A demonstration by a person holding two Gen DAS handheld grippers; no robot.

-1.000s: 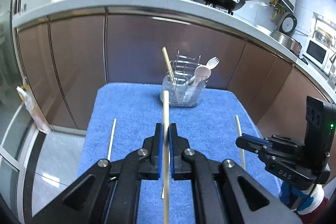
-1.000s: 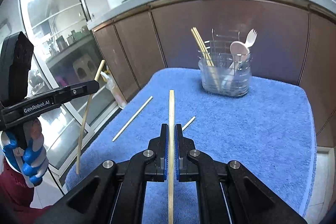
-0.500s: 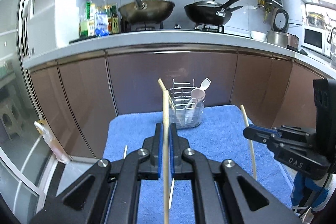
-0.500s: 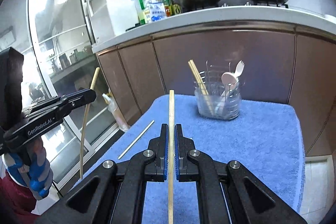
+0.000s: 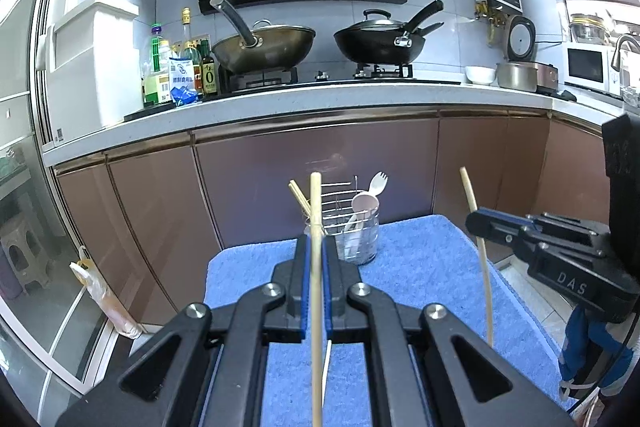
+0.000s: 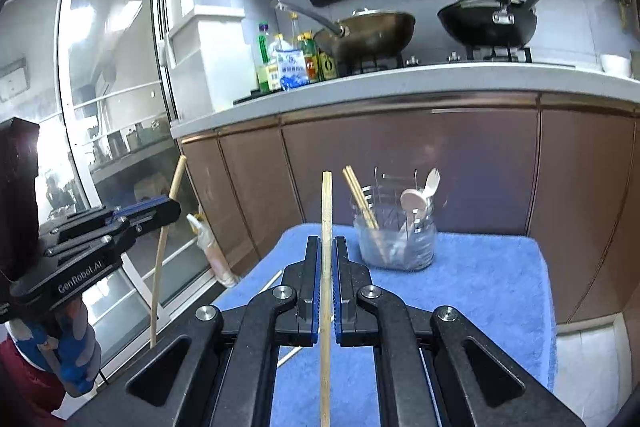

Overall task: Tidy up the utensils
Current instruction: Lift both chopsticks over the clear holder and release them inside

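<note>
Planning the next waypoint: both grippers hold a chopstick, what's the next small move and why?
Probably carry both forward toward the holder. The left gripper and right gripper each clamp a chopstick above the blue towel, short of the holder, where two chopsticks already stand.

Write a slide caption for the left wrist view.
Left hand-held gripper clamps a chopstick, aimed at the utensil holder on the blue towel.

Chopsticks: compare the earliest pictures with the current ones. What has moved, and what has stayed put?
Both grippers, left gripper and right gripper, have lifted their chopsticks off the blue towel and tilted more level. Grips unchanged. The utensil holder and the loose chopstick stayed put.
</note>
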